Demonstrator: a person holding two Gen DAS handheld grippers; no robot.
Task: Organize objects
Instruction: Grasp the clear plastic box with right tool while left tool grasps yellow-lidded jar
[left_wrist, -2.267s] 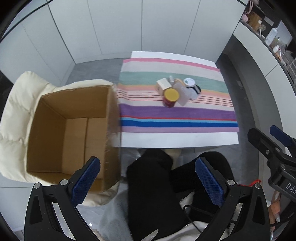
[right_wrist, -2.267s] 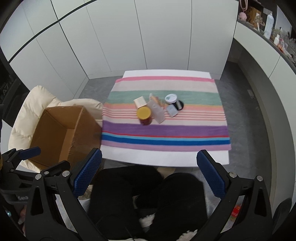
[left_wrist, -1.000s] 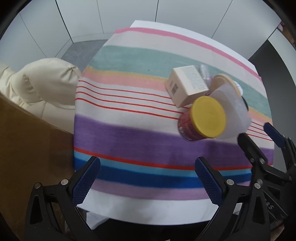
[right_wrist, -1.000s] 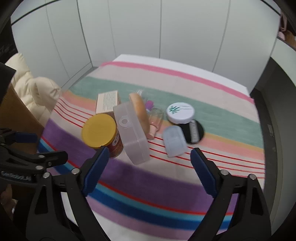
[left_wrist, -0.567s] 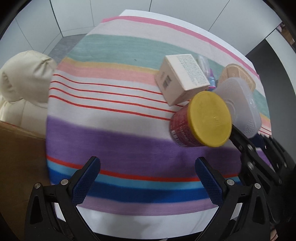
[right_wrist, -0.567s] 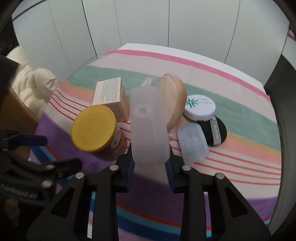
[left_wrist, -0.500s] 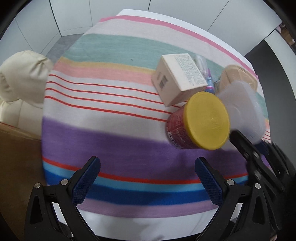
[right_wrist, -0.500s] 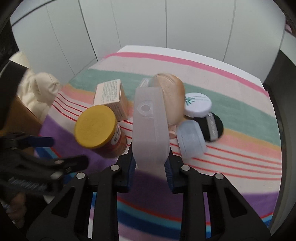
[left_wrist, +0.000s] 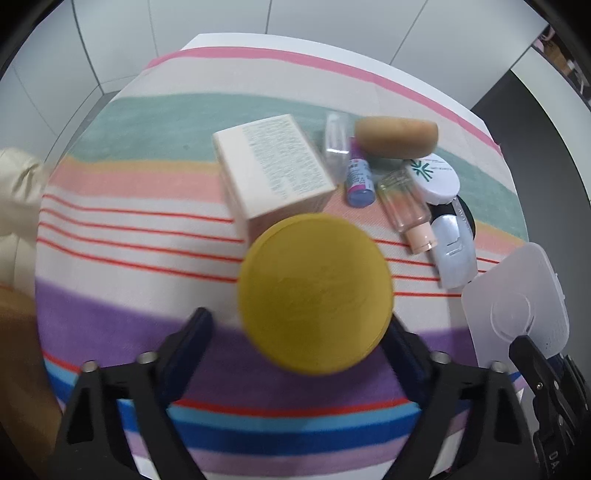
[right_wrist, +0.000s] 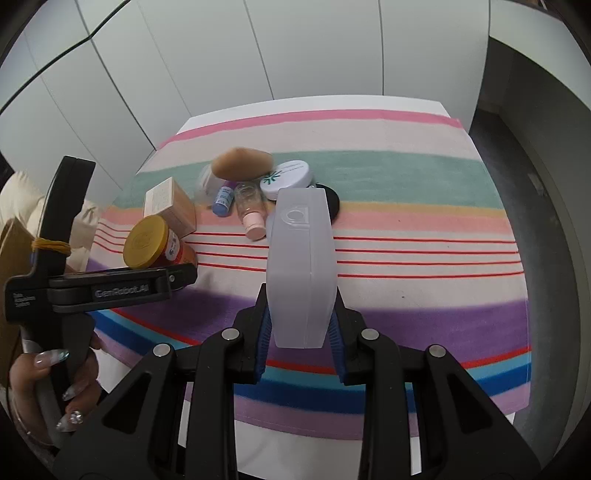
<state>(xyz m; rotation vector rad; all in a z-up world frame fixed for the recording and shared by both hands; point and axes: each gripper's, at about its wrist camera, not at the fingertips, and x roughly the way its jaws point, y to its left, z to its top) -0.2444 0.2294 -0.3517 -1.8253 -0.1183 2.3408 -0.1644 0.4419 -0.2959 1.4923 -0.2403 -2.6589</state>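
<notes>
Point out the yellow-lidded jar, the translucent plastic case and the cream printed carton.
yellow-lidded jar (left_wrist: 314, 293): left wrist view, middle of its yellow lid.
translucent plastic case (right_wrist: 301, 266): right wrist view, middle of its narrow edge face.
cream printed carton (left_wrist: 279, 158): left wrist view, its printed top face.

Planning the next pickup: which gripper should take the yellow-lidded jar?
Left. The left gripper already straddles the yellow-lidded jar with its jaws open on either side, while the right gripper is shut on the translucent plastic case.
</notes>
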